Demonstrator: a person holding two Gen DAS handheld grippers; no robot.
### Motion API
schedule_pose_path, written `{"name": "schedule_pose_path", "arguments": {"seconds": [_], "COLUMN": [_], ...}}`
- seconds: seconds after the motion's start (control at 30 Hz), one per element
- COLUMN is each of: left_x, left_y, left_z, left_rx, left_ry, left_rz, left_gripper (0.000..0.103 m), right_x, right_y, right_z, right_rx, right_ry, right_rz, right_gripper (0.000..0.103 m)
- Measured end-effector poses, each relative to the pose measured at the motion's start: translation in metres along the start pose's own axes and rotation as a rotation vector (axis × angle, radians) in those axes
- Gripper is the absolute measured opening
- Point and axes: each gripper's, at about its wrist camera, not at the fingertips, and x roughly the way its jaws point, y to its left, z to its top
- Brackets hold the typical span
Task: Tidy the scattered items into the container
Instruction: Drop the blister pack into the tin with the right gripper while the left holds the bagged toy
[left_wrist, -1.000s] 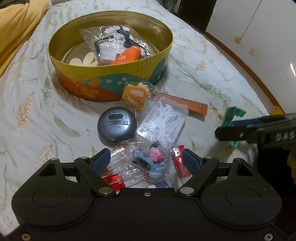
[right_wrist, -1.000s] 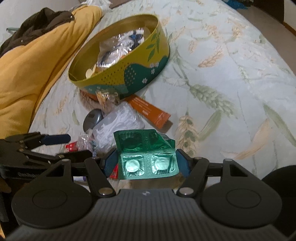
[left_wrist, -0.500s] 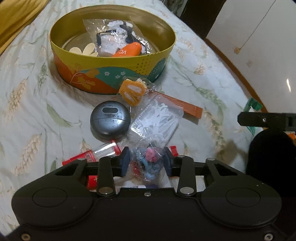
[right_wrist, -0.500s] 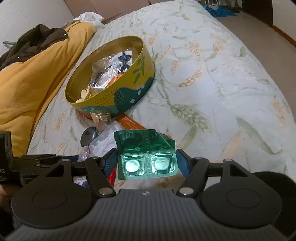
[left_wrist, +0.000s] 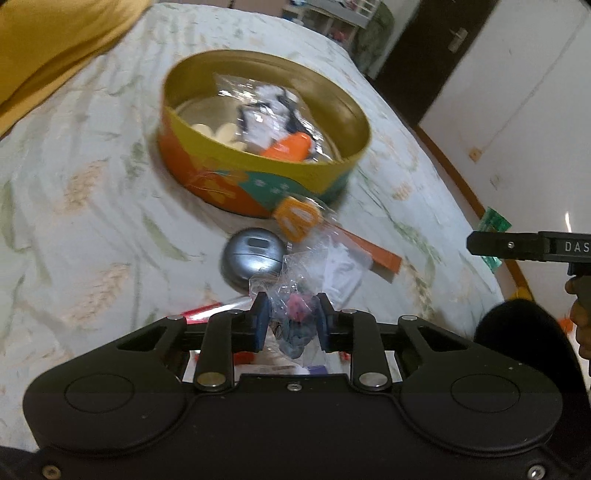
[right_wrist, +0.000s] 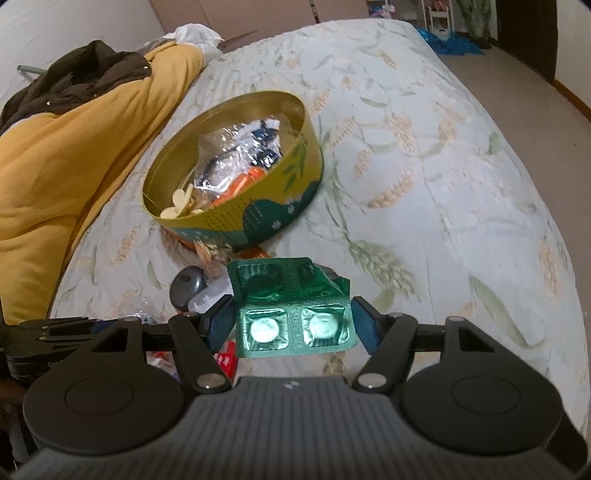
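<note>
1. I have both grippers loaded and lifted off the bedspread (right_wrist: 461, 155), so the step in hand is the carry to the tin (left_wrist: 258, 184), not another pick.
2. My left gripper (left_wrist: 291, 325) has its jaws drawn in narrow on a small clear bag (left_wrist: 295, 291) with blue and pink pieces inside; the bag bulges up between the pads and its tail hangs below them.
3. My right gripper (right_wrist: 293, 323) holds a green blister pack (right_wrist: 291, 306) edgewise, jaws set at about the pack's width, two white tablets facing the camera.
4. The tin sits ahead of both grippers on the bed, open, already holding a clear packet (right_wrist: 240, 155), an orange piece and some pale discs.
5. Loose between me and the tin: a grey round case (left_wrist: 251, 254), an orange wrapped sweet (left_wrist: 297, 218), a flat orange sachet (left_wrist: 376, 254), a white packet and some red-capped bits close under the left gripper.
6. Next, I judge, each gripper must travel forward over the near rim and part its jaws above the tin's bare floor, one at a time so they do not collide.
7. The left view is blurred, so I cannot tell how firmly the bag is held.
</note>
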Motion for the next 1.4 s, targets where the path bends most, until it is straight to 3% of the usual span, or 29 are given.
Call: {"name": "schedule_pose_path", "arguments": {"seconds": [0.13,0.6,1.03,1.17,1.4], "left_x": [-0.003,0.001,0.005,0.006,0.006], "left_y": [0.014,0.024,0.031,0.033,0.032], "left_z": [-0.004,-0.011,-0.012,-0.012,-0.013], "left_rx": [-0.037,-0.086,-0.118,-0.132,-0.132], "left_ry": [-0.001,0.004,0.011,0.014,0.011], "left_rz": [0.034,0.016,0.008,0.004,-0.001], "left_gripper": [0.024,0.024,0.024,0.023,0.024], "right_x": [-0.001,-0.002,0.039,0.045,0.036], "right_y": [0.010,0.052,0.086,0.091,0.083], "right_z": [0.014,0.081,0.132,0.140,0.118], "right_rx": [-0.034,-0.158,-0.216,-0.203,-0.215], "right_ry": [-0.014,-0.087,-0.103,-0.139,-0.119], "right_rz": [0.008,0.055,0.056,0.054,0.076], "right_gripper": [0.069,0.069,0.070,0.095,0.097]}}
